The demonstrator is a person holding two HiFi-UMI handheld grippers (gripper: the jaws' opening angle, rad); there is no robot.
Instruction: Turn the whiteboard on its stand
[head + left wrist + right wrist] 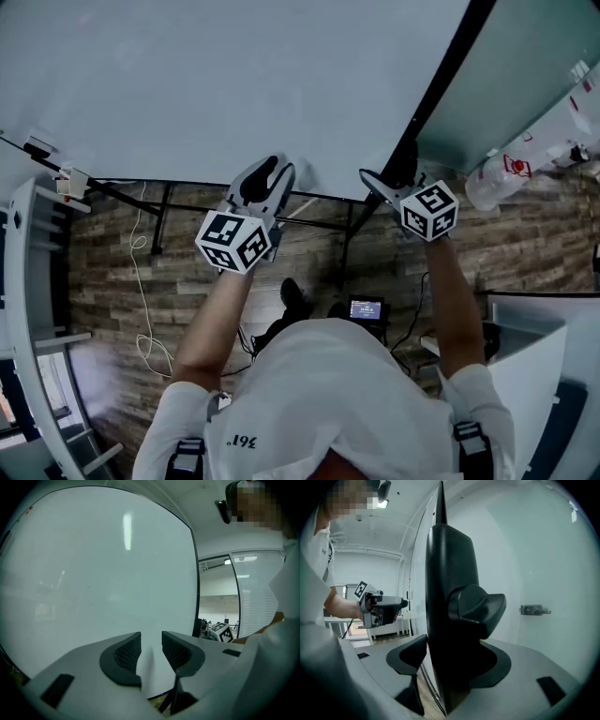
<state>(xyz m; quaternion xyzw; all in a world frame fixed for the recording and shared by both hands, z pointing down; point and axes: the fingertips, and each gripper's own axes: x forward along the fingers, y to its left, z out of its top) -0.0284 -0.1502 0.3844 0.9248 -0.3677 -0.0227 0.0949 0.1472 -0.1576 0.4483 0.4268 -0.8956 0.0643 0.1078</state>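
Locate the whiteboard (234, 84) straight ahead, filling the upper view, tilted on its stand (161, 223): blank, glossy white, black-edged. Read the right gripper (457, 653) as clamped across the black side bar (445, 573), probably for turning leverage. Read the left gripper (151, 644) as empty, jaws narrowly apart near the lower edge, probably to steady it.

Cool, even, bluish indoor light fills all three views, and no hard shadows fall. The whiteboard (234, 84) reads as a flat pale sheet. In the left gripper view a soft vertical glare streak (127, 524) lies on it, and ceiling lights (243, 576) glow white at the right. The wooden floor (112, 272) under the board is dimmer. Both gripper views are round fisheye pictures with black corners, and straight edges bow near the rim. In the right gripper view the black upright (450, 597) is a dark, slightly soft silhouette.
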